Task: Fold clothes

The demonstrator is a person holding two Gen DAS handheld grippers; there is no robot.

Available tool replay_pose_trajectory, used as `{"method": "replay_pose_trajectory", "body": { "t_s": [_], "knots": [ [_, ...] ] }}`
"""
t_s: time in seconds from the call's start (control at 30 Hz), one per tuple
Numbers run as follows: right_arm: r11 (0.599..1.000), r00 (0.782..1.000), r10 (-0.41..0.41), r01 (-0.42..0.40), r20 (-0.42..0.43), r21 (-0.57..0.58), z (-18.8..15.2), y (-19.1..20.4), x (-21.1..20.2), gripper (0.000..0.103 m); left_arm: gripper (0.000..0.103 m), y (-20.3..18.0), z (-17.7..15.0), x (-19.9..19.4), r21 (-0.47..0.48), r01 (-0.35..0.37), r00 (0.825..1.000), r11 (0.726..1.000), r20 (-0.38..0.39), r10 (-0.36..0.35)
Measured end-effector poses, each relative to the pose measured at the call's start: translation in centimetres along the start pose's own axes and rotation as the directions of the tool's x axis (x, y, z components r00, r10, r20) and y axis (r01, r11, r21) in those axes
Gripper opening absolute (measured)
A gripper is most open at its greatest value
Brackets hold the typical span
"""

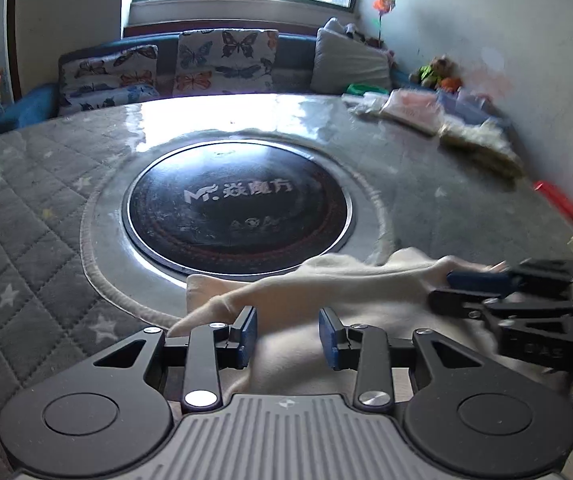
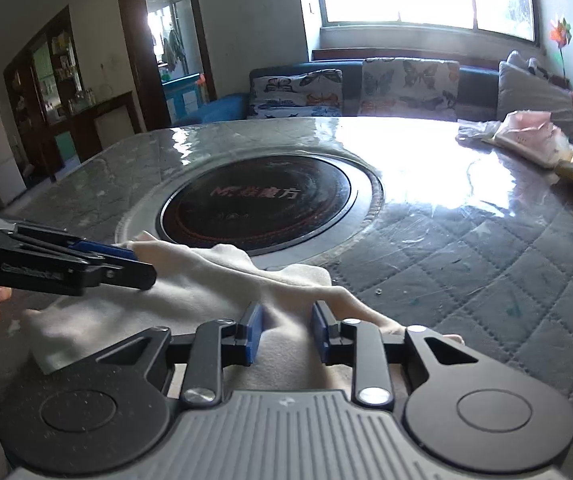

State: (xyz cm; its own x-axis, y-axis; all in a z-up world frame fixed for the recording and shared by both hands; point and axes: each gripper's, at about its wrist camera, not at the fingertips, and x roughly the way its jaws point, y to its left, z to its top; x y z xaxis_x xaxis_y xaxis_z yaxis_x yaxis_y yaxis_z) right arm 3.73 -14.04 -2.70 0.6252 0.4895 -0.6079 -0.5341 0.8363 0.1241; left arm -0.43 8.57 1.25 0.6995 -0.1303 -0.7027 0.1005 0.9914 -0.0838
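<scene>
A cream white garment lies bunched on the near edge of the table, partly over the rim of the round stove plate; it also shows in the right wrist view. My left gripper is open, its blue pads apart over the cloth, with a fold rising between them. My right gripper is open too, its pads either side of a raised fold. Each gripper shows from the side in the other's view, the right gripper and the left gripper, both low at the cloth.
A round black stove plate with a metal ring sits in the table's middle. The table has a grey quilted cover under clear plastic. Bags and packets lie at the far right. A sofa with butterfly cushions stands behind.
</scene>
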Motion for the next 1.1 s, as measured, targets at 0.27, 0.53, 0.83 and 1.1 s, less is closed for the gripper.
{"method": "replay_pose_trajectory", "body": {
  "t_s": [0.27,0.53,0.83,1.1],
  "knots": [
    [1.000,1.000,0.005,-0.005,0.027,0.004,0.3,0.6,-0.5,0.037,0.047,0.2,-0.1,-1.6,-0.026,0.000,0.999,1.000,0.032,0.001],
    [1.000,1.000,0.025,-0.025,0.012,-0.013,-0.4,1.0,0.1,0.063,0.067,1.8,-1.6,-3.3,-0.098,-0.032,0.999,0.995,0.013,0.033],
    [0.997,0.999,0.033,-0.033,-0.001,-0.066,-0.8,2.3,0.6,0.099,0.078,3.2,-2.6,-3.2,-0.167,-0.057,0.998,0.984,-0.026,0.053],
    [0.996,1.000,0.023,-0.024,-0.014,-0.083,-0.9,2.9,1.0,0.103,0.082,3.3,-2.8,-2.9,-0.169,-0.056,0.998,0.984,-0.038,0.050]
  ]
}}
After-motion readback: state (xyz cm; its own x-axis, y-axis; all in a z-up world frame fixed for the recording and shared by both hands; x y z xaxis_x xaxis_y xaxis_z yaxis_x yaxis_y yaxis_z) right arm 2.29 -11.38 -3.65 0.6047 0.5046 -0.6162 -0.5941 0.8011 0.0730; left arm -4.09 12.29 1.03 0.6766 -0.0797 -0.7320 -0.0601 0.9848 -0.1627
